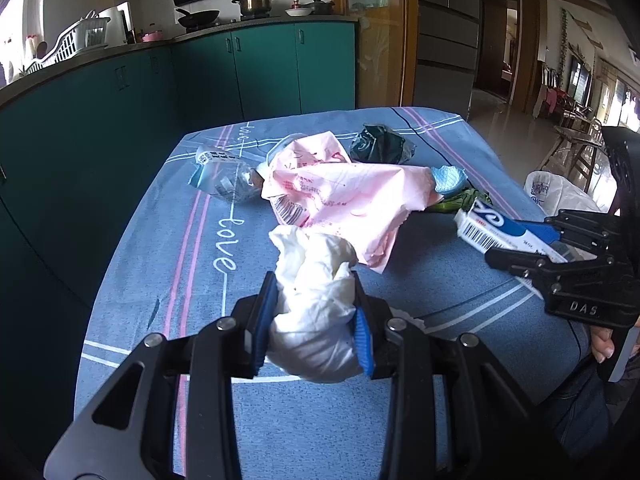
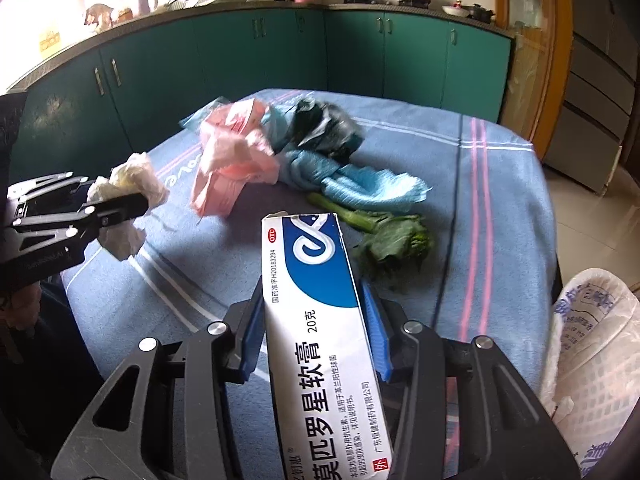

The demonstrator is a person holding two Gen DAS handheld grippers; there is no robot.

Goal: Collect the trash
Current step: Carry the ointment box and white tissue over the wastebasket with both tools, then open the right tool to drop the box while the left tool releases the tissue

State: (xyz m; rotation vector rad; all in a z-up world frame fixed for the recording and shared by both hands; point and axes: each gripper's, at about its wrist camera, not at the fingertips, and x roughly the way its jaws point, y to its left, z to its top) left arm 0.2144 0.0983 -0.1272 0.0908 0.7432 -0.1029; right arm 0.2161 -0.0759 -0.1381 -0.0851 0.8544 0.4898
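My left gripper [image 1: 313, 312] is shut on a crumpled white tissue wad [image 1: 312, 256], held just above the blue striped tablecloth [image 1: 160, 240]. In the right wrist view that same gripper [image 2: 120, 204] and tissue [image 2: 132, 180] are at the left. My right gripper [image 2: 312, 312] is shut on a white and blue ointment box [image 2: 316, 264], also seen from the left wrist as the box [image 1: 484, 226]. On the cloth lie a pink plastic bag [image 1: 332, 188], a crushed clear bottle [image 1: 226, 178], a dark bag [image 1: 380, 144], a blue rag [image 2: 360, 186] and a green vegetable stalk [image 2: 392, 240].
A white plastic bag lining a basket [image 2: 592, 340] stands off the table's right edge. Teal kitchen cabinets [image 1: 200, 80] run behind the table, with pots and a dish rack on the counter. A person's fingers [image 1: 602, 344] hold the right gripper's handle.
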